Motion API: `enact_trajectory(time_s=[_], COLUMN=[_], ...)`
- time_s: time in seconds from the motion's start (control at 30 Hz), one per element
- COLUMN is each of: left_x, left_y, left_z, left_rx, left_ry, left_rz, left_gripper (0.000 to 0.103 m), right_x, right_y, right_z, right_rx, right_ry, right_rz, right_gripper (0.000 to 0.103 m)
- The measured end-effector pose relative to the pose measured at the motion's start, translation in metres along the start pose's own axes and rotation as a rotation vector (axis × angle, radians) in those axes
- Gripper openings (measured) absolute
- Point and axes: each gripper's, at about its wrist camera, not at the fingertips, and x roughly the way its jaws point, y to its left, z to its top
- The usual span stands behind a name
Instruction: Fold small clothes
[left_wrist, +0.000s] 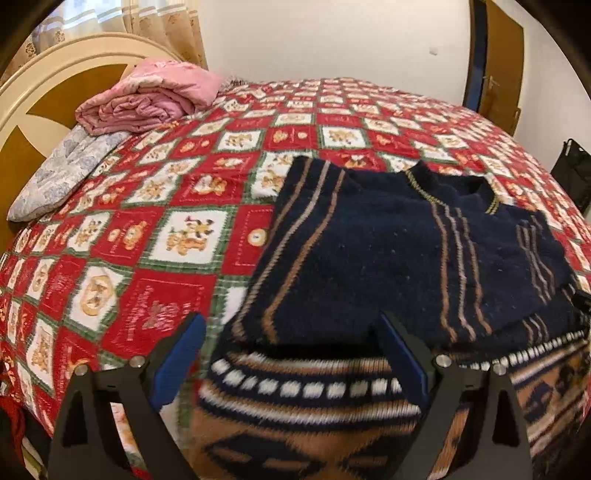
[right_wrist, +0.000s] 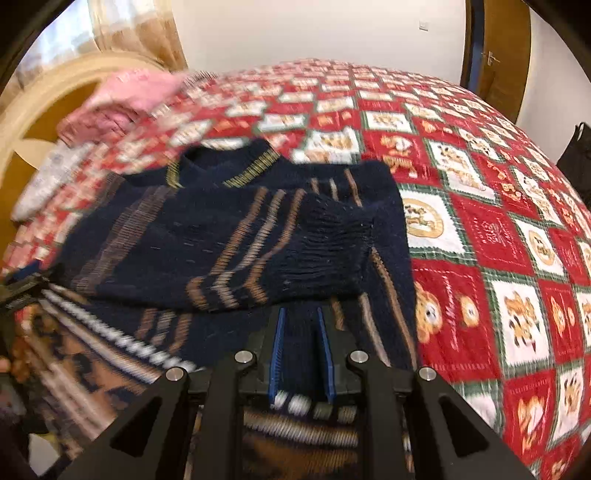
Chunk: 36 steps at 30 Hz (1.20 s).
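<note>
Lying on the bed (left_wrist: 207, 155), the navy sweater (left_wrist: 369, 251) is sitting partly folded — both sleeves crossing its chest. The right tongs (right_wrist: 302, 354) are pinching its patterned hem while the left tongs (left_wrist: 291, 354) are gaping wide over it, gripping nothing — the bottom-to-collar fold is looking undone.

Bed (left_wrist: 295, 110) covered edge to edge with a red/white/green checked quilt (left_wrist: 177, 236), cartoon-animal squares. Cream and brown curved headboard (left_wrist: 40, 92) at far left. On the quilt near the headboard: folded pink blanket (left_wrist: 147, 99), stacked partly on a pale blue-grey floral pillow (left_wrist: 62, 173). Near side, right of centre in the left wrist view: navy knit sweater (left_wrist: 388, 251) with tan and grey stripes, lying flat, sleeves folded across the body. Its patterned hem, brown/white/navy bands, sits at the near edge of the bed. Right wrist view is motion-blurred on the left.
</note>
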Motion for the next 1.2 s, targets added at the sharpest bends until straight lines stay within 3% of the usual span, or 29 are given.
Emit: enact_trajectory(time_s=[0.1, 0.13, 0.17, 0.23, 0.5, 0.7, 0.97, 1.2], left_x=[-0.016, -0.02, -0.023, -0.027, -0.042, -0.049, -0.068, -0.086], left_y=[0.009, 0.012, 0.013, 0.014, 0.019, 0.017, -0.002, -0.013], left_z=[-0.007, -0.01, -0.012, -0.016, -0.028, -0.047, -0.065, -0.083], left_rx=[-0.018, -0.027, -0.033, -0.034, -0.047, -0.029, 0.047, 0.088], left_ry=[-0.029, -0.036, -0.039, -0.045, -0.032, -0.025, -0.062, -0.087], left_rz=[-0.025, -0.032, -0.034, -0.032, -0.061, -0.002, 0.037, 0.047], left_gripper=[0.096, 0.096, 0.097, 0.097, 0.099, 0.1, 0.1, 0.1], right_x=[-0.04, -0.054, -0.067, -0.088, -0.125, -0.153, -0.197, -0.206], right_y=[0.002, 0.003, 0.004, 0.008, 0.023, 0.02, 0.008, 0.009], right_z=[-0.01, -0.014, -0.018, -0.027, -0.047, -0.074, -0.111, -0.144], right_rx=[0.016, 0.023, 0.029, 0.035, -0.024, -0.017, -0.001, 0.06], right_ry=[-0.087, -0.121, -0.157, -0.227, -0.281, -0.303, -0.311, -0.318], right_rz=[0.024, 0.033, 0.039, 0.034, -0.026, -0.062, -0.17, -0.157], right_gripper=[0.02, 0.03, 0.052, 0.079, 0.08, 0.08, 0.08, 0.08])
